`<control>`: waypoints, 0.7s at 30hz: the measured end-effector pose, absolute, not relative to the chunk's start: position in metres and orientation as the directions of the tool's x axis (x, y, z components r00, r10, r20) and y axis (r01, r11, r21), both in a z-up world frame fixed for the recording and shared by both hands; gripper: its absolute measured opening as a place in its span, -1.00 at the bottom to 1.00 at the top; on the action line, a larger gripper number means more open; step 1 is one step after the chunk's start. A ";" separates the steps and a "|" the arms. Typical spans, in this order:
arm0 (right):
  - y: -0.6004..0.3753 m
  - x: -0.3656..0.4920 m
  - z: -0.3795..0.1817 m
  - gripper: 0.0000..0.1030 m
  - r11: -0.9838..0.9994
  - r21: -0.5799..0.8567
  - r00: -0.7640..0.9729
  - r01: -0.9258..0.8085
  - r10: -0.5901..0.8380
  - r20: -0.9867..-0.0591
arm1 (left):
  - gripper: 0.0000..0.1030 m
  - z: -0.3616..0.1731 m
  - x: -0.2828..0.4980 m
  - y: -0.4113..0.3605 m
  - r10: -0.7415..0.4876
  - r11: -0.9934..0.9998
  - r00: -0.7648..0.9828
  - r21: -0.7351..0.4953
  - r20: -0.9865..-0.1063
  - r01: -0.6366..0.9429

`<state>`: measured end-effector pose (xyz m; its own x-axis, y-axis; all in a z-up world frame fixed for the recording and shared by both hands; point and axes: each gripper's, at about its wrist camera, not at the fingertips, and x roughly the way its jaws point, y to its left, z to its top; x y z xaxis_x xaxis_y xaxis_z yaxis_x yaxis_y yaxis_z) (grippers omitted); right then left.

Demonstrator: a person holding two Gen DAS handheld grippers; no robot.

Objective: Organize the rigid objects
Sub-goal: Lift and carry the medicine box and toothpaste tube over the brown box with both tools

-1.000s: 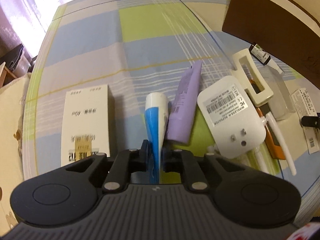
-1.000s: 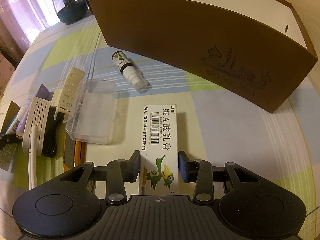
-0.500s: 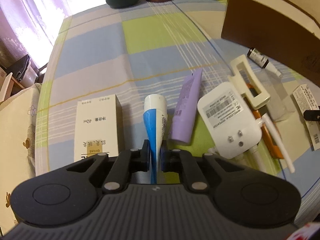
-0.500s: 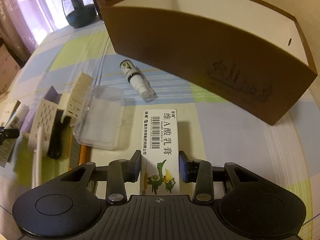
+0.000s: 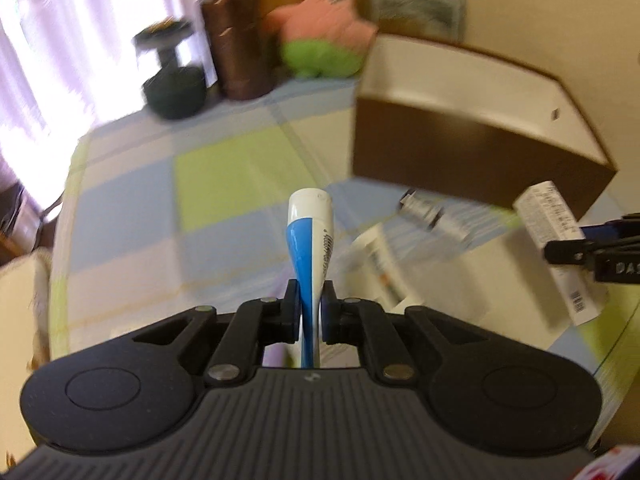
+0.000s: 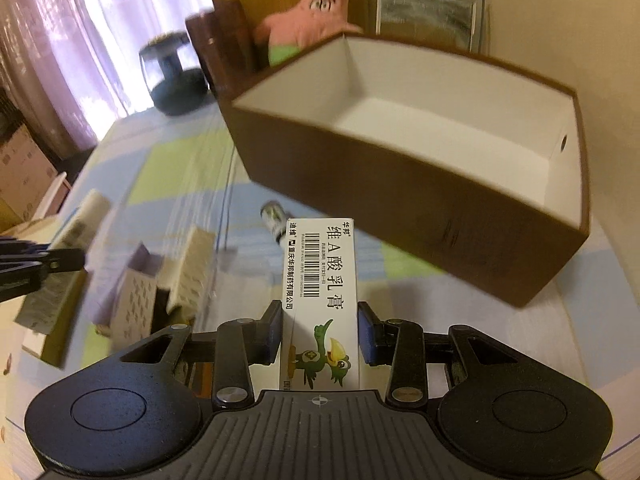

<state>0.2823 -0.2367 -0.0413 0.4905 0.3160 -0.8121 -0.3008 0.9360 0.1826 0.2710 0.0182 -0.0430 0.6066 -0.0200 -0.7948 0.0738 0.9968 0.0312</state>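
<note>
Glossy plastic tube; matt, seemingly cardboard carton; woven checked tablecloth

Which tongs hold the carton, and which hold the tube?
The right tongs grip the white medicine carton with the green bird; the left tongs pinch the blue-and-white tube.

The brown box is open on top, with white room inside. Its tall front wall stands in the way. Small things crowd the table by its left edge.
</note>
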 end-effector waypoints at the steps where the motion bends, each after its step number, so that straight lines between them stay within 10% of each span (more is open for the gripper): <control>1: -0.238 0.284 -0.036 -0.32 0.936 0.182 0.500 -0.301 0.318 -0.806 | -0.87 -0.039 0.275 0.011 -0.032 0.996 0.614 0.029 -0.789 0.089; 21: -0.281 0.366 0.020 -0.32 0.972 0.152 0.667 -0.181 0.235 -0.707 | -0.87 0.014 0.395 -0.108 -0.241 0.944 0.688 -0.001 -0.684 0.330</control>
<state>0.3660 -0.2810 0.0205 0.6672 0.2349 -0.7069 -0.1808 0.9717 0.1522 0.3953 -0.1083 0.0135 0.6880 -0.2412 -0.6844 0.3301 0.9440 -0.0008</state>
